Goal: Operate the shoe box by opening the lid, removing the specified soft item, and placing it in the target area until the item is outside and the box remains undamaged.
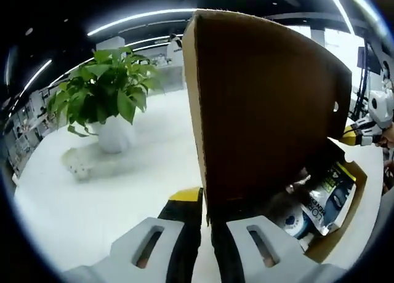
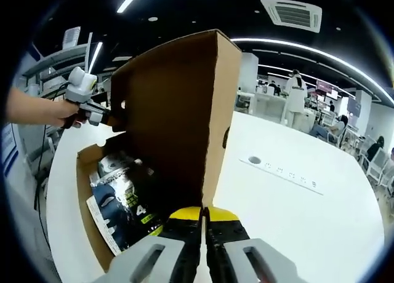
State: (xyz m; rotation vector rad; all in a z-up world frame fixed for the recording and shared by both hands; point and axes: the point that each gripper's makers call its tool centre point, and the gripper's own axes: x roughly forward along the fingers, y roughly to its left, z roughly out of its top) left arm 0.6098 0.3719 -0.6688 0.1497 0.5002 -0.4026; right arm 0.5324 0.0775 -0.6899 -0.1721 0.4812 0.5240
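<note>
Both tongs (image 1: 205, 234) (image 2: 203, 246) pinch the upright lid (image 1: 265, 104), box (image 2: 92, 209) open.

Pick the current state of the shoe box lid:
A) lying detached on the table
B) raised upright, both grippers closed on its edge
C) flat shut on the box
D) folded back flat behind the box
B: the brown lid stands upright over the open shoe box, with the right gripper and left gripper each clamped on its edge.

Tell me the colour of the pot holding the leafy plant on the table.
White; the pot shows best in the left gripper view, under green leaves.
</note>
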